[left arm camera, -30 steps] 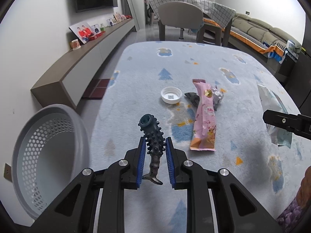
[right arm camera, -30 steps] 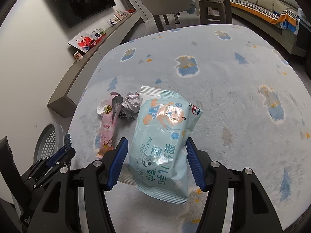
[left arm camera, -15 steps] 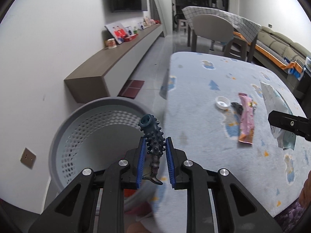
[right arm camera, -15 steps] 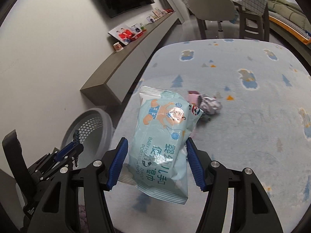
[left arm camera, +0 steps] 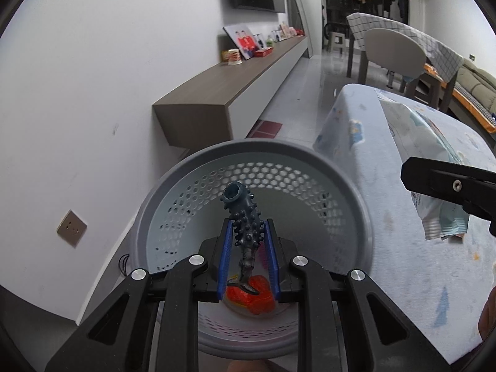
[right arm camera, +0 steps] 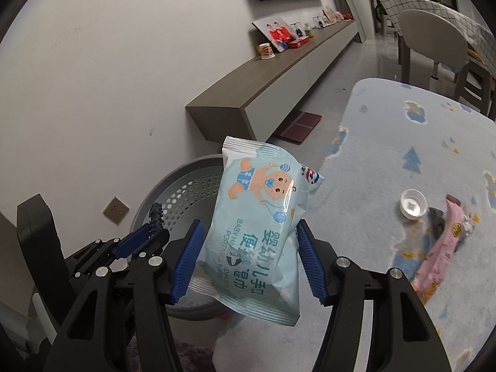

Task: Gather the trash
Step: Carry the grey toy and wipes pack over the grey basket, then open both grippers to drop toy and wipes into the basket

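1. The left tool (left arm camera: 248, 249) is clamped on a dark knobbly rubber piece (left arm camera: 245, 220), which stands up between its blue pads.
2. Directly under and ahead of that tool sits the grey perforated basket (left arm camera: 310, 155); an orange-red scrap (left arm camera: 257, 297) lies at its bottom.
3. The right tool (right arm camera: 248, 257) grips a pale blue wipes packet (right arm camera: 263, 210) between its pads, near the basket's rim.
4. To the right of the right tool, on the desk (right arm camera: 387, 130), lie a white cap (right arm camera: 414, 204), a pink wrapper (right arm camera: 440, 257) and crumpled foil (right arm camera: 468, 226).
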`<action>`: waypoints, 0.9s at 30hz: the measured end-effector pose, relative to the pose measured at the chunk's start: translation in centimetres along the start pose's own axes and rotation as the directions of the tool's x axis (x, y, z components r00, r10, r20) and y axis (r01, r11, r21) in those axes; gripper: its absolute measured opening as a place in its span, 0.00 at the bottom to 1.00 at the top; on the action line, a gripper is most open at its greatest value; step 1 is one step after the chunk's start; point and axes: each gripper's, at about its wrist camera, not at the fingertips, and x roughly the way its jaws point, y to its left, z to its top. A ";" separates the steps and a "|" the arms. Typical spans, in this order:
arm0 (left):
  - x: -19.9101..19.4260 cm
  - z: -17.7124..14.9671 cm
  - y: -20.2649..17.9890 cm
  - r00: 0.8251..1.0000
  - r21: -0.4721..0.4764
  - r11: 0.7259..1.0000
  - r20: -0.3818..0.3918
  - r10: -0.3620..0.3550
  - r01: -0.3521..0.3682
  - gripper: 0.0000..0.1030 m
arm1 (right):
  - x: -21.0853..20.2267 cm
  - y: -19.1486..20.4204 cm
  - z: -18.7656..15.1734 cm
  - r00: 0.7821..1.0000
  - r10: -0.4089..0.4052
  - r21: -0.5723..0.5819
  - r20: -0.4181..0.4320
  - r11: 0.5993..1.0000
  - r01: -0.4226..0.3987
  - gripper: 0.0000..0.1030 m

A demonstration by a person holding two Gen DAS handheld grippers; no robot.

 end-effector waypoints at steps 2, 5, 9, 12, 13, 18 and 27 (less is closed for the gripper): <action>0.4 -0.1 0.9 1.000 -0.015 1.000 -0.016 0.003 -0.003 0.20 | 1.1 0.6 0.1 1.000 0.017 -0.017 -0.019 1.000 -0.017 0.57; 0.9 -0.2 1.6 1.000 -0.030 1.000 -0.031 0.006 -0.007 0.20 | 2.5 1.1 0.0 0.999 0.026 -0.033 -0.044 0.999 -0.027 0.57; 1.2 -0.7 2.1 0.999 -0.055 0.998 -0.041 0.005 -0.007 0.20 | 4.0 1.2 -0.1 0.996 0.037 -0.029 -0.078 0.999 -0.040 0.57; 1.8 -0.8 2.4 0.998 -0.063 0.998 -0.060 0.004 -0.008 0.20 | 4.7 1.3 -0.4 0.994 0.043 -0.024 -0.098 0.999 -0.046 0.57; 1.8 -1.0 2.6 0.998 -0.064 0.998 -0.063 0.005 -0.009 0.20 | 4.9 1.4 -0.4 0.994 0.045 -0.027 -0.102 0.998 -0.048 0.57; 1.9 -1.2 3.0 0.998 -0.065 0.998 -0.060 -0.002 -0.002 0.21 | 5.6 2.5 -0.7 0.992 0.058 -0.048 -0.112 0.997 -0.063 0.57; 1.9 -1.3 3.9 0.998 -0.093 0.996 -0.070 0.009 -0.015 0.32 | 5.8 2.5 -0.6 0.990 0.094 -0.031 -0.104 0.995 -0.098 0.71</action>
